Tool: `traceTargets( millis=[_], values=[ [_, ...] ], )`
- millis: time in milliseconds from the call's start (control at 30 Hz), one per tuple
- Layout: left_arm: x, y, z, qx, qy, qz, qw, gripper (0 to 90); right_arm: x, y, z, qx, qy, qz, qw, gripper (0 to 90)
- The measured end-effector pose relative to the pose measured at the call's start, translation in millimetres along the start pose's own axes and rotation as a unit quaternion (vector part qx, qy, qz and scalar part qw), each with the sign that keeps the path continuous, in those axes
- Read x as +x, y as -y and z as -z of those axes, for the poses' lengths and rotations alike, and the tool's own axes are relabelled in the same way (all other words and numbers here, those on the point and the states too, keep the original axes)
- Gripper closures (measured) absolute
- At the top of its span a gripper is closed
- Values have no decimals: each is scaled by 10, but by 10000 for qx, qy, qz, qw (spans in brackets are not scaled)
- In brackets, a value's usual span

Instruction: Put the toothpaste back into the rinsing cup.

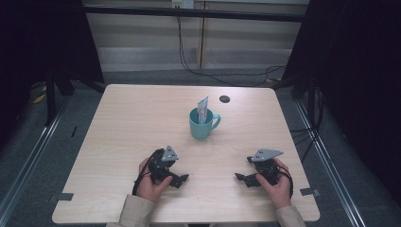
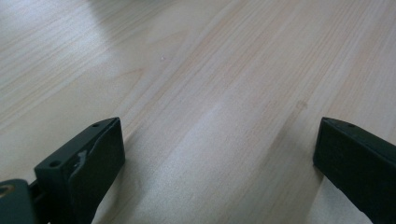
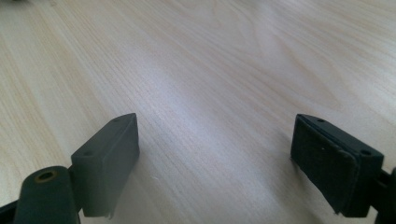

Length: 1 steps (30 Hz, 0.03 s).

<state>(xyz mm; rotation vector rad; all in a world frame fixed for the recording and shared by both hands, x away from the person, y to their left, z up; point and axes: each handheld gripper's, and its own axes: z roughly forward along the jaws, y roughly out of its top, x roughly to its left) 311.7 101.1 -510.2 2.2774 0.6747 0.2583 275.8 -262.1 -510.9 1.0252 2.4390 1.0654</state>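
While both of your grippers rest at the near edge, the item nearest them is the teal mug (image 1: 202,125), standing upright a little beyond the table's middle, handle turned toward your right side. Contents: one pale sachet (image 1: 203,109), standing on end inside and leaning against the rim, its upper half clear of the mug. Any print on the sachet is too small to read; the mug bears no visible brand or label.

Left gripper (image 1: 182,179): held low on the wooden table (image 1: 132,123), near and to the left of the mug, jaws spread wide with bare tabletop between them in the left gripper view. Nothing held.

Right gripper (image 1: 240,178): likewise low on the table, near and to the right of the mug, jaws set wide apart over bare wood in the right gripper view. Nothing held.

Step in hand, as a judgement: you are at a resting position, well short of the mug, with no reach under way. A next move would call for you to lift one gripper forward, steady the mug by its body or handle, and bring the other down over the sachet's free top edge, closing on the thin packet without tipping the mug.

Further items: a dark round grommet (image 1: 224,99) set in the tabletop beyond the mug; black cables (image 1: 222,78) on the floor behind the table.
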Motion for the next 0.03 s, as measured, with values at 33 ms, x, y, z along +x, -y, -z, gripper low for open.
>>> traceTargets(
  millis=[33],
  values=[
    [0,0,0,-1,-1,-1,10000,18,-2,3,1,7,10,-13,10000,143]
  ],
)
